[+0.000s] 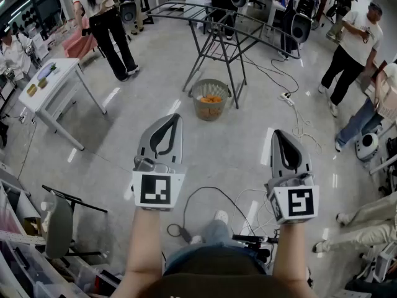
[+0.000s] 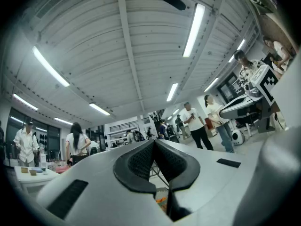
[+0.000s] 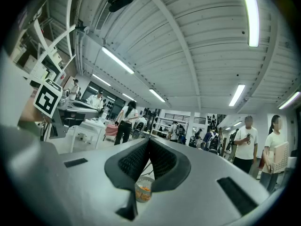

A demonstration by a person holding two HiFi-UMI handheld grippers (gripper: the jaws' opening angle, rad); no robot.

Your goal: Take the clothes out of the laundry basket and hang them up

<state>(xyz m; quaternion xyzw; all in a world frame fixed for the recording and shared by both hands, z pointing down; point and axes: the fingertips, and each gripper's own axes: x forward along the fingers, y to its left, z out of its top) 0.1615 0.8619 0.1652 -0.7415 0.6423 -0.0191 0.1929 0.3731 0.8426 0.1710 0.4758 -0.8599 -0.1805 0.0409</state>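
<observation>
Your forearms come up from the bottom edge of the head view, each carrying a gripper with a marker cube (image 1: 154, 190) facing the camera. Your left gripper (image 1: 173, 121) has its jaws pressed together with nothing between them. Your right gripper (image 1: 278, 135) is closed tip to tip in the same way and is also empty. Both are held out over bare floor, side by side and apart from each other.

The laundry basket (image 1: 200, 108) stands on the floor ahead of you, well apart from both grippers and roughly on the line between them. It holds orange clothes (image 1: 211, 99). It sits at the foot of the drying rack (image 1: 218, 35), whose legs straddle the floor just behind it.

Only the head view shows you that layout, along with the white table (image 1: 54, 87) off to your left and the power strip (image 1: 286, 96) with its cable on the right.

The two gripper views look up more, so they show the ceiling lights (image 2: 194, 29). Each also catches the other gripper at its edge. In the right gripper view the basket appears in the notch below the closed pads, and the orange is plain to see. In the left gripper view only a sliver of it appears there. People stand around the room in all three views.
</observation>
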